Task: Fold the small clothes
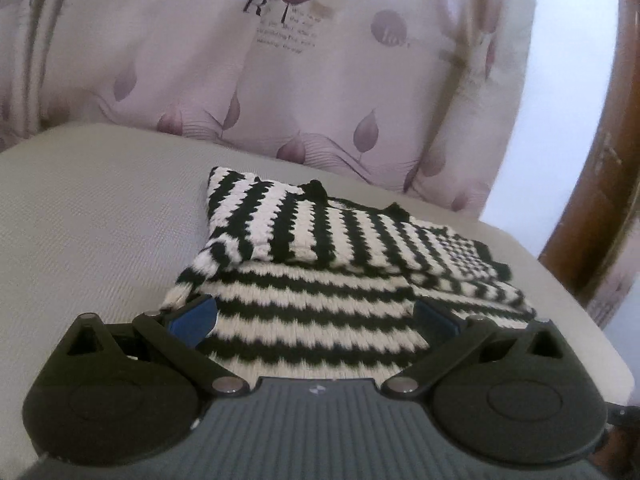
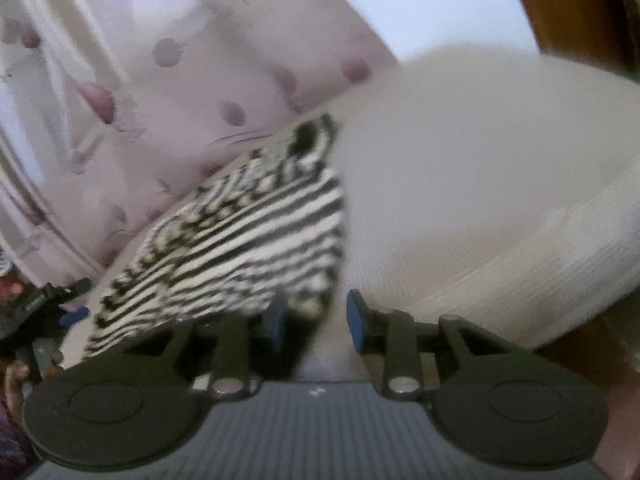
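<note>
A black-and-white striped knit garment (image 1: 320, 280) lies partly folded on a beige cushion (image 1: 100, 220), with a folded flap on its far half. My left gripper (image 1: 316, 316) hovers over the near edge with its jaws wide open; the blue pads (image 1: 196, 316) stand on either side of the striped cloth and do not press it. In the blurred right wrist view, the garment (image 2: 240, 240) lies to the left. My right gripper (image 2: 316, 322) sits at its near right corner, with the jaws a little apart and nothing pinched between the pads (image 2: 356, 320).
A pale curtain with purple leaves (image 1: 300, 80) hangs behind the cushion. A brown wooden frame (image 1: 600, 200) curves along the right. The cushion's front edge (image 2: 540, 272) drops off at the right. Dark gear with a blue tip (image 2: 74, 316) shows at the left edge.
</note>
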A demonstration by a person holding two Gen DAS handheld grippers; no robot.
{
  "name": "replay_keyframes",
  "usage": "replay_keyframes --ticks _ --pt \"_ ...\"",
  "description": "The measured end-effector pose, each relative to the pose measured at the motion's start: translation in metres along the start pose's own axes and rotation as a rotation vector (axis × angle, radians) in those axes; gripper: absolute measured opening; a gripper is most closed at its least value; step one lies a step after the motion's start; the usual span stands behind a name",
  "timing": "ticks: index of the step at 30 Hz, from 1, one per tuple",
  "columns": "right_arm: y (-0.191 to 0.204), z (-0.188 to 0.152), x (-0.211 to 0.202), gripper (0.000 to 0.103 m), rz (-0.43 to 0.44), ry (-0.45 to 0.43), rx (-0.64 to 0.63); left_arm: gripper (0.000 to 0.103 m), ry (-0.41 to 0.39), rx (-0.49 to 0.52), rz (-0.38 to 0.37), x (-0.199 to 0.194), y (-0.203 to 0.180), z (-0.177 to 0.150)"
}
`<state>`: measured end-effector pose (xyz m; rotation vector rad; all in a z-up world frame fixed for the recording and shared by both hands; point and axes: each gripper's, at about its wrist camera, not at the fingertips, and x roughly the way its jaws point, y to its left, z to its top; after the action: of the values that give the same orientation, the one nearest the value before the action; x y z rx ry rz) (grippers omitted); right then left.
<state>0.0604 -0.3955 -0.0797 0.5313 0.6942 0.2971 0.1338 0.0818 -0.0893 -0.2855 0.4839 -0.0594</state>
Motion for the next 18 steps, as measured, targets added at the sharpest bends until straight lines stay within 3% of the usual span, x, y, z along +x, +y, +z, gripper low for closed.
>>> replay_keyframes --ticks 2,7,12,16,18 --pt "0.004 -0.005 0.000 0.033 0.034 0.004 0.005 0.103 0.012 -0.013 -0.008 -0.014 0.004 -0.006" --pt "0.009 -0.008 0.010 0.054 0.071 -0.002 0.051 0.103 0.015 -0.031 0.046 -0.041 0.023 -0.018" --pt "0.008 -0.013 0.018 0.054 0.125 -0.016 0.107 0.103 0.038 -0.120 0.094 -0.055 0.054 -0.028" --pt "-0.004 -0.013 0.007 0.052 0.074 -0.072 0.177 0.103 0.088 -0.158 0.071 -0.056 0.068 -0.032" --pt "-0.011 -0.014 0.003 0.053 0.110 -0.057 0.218 0.103 0.105 -0.168 0.060 -0.055 0.070 -0.035"
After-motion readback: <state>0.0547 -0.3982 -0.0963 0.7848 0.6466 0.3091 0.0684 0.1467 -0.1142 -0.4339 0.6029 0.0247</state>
